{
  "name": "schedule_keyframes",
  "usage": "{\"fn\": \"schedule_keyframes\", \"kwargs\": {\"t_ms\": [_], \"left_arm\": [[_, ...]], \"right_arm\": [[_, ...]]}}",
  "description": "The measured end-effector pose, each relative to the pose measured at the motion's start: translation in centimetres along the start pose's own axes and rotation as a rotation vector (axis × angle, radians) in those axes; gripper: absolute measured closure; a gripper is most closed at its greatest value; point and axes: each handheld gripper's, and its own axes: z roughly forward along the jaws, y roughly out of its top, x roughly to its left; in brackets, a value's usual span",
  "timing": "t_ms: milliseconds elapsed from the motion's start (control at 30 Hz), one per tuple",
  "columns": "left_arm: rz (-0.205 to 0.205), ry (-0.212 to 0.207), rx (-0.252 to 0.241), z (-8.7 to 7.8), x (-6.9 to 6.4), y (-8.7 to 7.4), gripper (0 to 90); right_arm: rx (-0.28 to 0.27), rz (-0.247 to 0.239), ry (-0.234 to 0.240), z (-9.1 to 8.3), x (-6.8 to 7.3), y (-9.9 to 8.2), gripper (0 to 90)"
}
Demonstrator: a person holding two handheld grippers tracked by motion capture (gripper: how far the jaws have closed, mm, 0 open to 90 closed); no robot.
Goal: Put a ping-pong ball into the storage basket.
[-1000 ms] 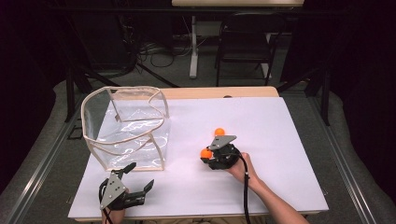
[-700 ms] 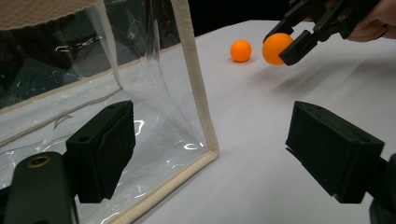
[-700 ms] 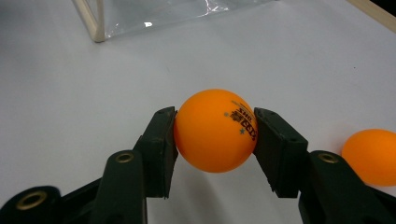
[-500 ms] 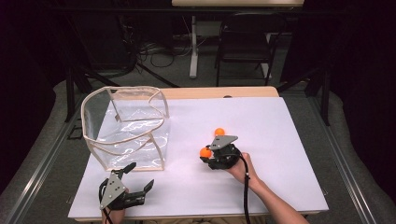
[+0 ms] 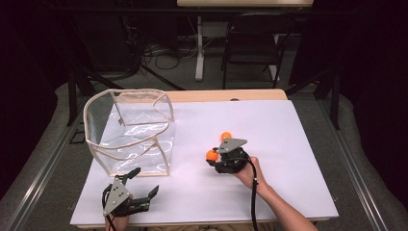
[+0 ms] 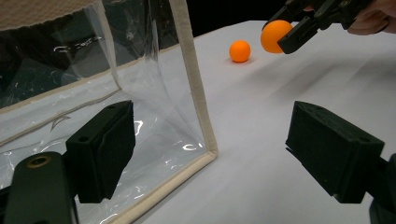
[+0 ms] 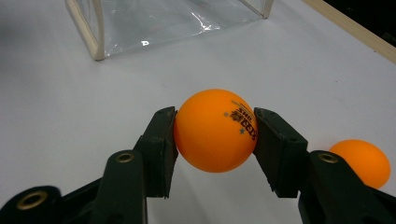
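Observation:
An orange ball (image 7: 215, 130) with dark print sits clamped between the black jaws of my right gripper (image 7: 215, 136), just above the white table top (image 5: 288, 144). From the high view this gripper (image 5: 212, 159) is near the table's middle with the ball (image 5: 211, 154) at its tip. A second orange ball (image 5: 225, 136) lies on the table right behind it, also in the right gripper view (image 7: 362, 161). My left gripper (image 5: 146, 180) stands open at the front left, empty. Its jaws (image 6: 219, 149) face the near corner of a clear bag (image 6: 93, 93).
The clear plastic bag (image 5: 130, 130) with beige trim stands open-topped on the left half of the table. The table's front edge runs just behind my left hand. A chair (image 5: 250, 48) and cables lie on the floor beyond the far edge.

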Motion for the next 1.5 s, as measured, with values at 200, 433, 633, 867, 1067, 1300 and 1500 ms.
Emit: {"fn": "schedule_keyframes", "kwargs": {"t_ms": [200, 433, 633, 867, 1067, 1300, 1500], "left_arm": [[0.002, 0.003, 0.0, 0.0, 0.1, 0.0, 15.6], [0.0, 0.005, -0.001, -0.1, 0.1, 0.0, 15.7], [-0.001, 0.006, -0.002, -0.1, 0.1, 0.0, 15.7], [-0.001, 0.008, 0.0, -0.2, 0.2, 0.0, 15.7], [-0.003, 0.007, -0.003, -0.1, 0.2, -0.1, 15.6], [-0.002, 0.008, -0.003, -0.2, 0.2, -0.1, 15.7], [-0.006, 0.011, -0.003, -0.2, 0.2, -0.1, 15.6]], "right_arm": [[-0.013, -0.004, -0.007, -0.2, 0.0, 0.3, 51.2], [-0.03, -0.011, -0.009, -0.2, 0.1, 0.8, 51.1], [-0.045, -0.017, -0.017, -0.3, 0.1, 1.4, 51.1], [-0.064, -0.024, -0.019, -0.5, 0.2, 2.1, 51.2], [-0.08, -0.035, -0.019, -0.6, 0.3, 2.9, 51.2], [-0.09, -0.046, -0.022, -0.7, 0.3, 3.7, 51.2], [-0.092, -0.058, -0.028, -0.8, 0.3, 4.4, 51.1]]}}
